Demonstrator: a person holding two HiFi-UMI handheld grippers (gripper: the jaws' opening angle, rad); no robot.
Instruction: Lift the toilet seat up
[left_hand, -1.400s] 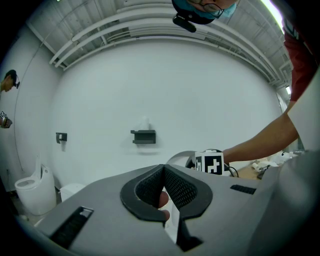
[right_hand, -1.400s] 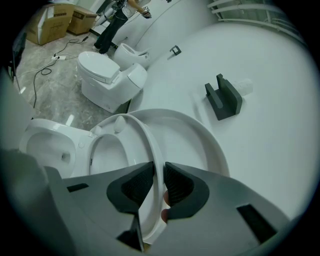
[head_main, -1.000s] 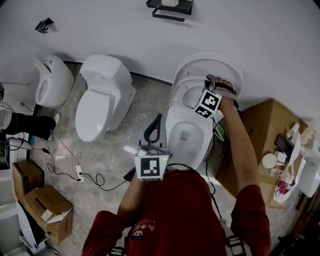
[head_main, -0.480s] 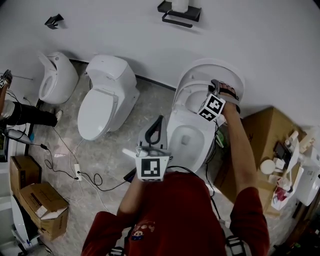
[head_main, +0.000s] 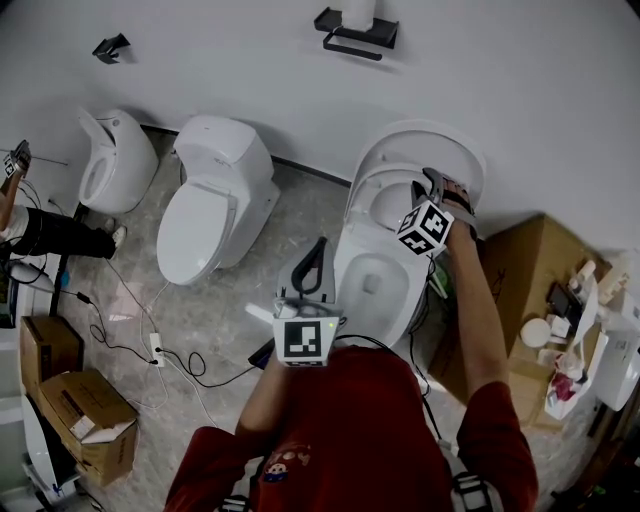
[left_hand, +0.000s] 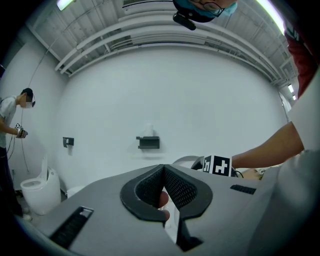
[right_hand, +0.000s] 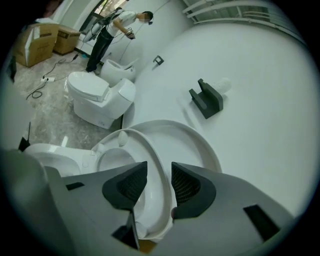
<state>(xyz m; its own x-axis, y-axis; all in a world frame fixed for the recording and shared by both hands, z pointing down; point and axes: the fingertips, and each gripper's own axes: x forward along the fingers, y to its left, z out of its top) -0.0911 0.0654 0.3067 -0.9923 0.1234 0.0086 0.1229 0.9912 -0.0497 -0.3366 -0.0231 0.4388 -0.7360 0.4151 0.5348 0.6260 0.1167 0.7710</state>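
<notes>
The toilet seat (head_main: 368, 190) stands raised over the bowl (head_main: 375, 280) of the right-hand toilet, just in front of the upright lid (head_main: 445, 145) at the far wall. The right gripper (right_hand: 159, 174) reaches to the seat's right side, its jaws released and just now opening wider, and the seat's rim runs between them with neither pad pressing on it. The left gripper (left_hand: 163, 167) is held near the person, left of the bowl, with its jaws clenched tip to tip.
</notes>
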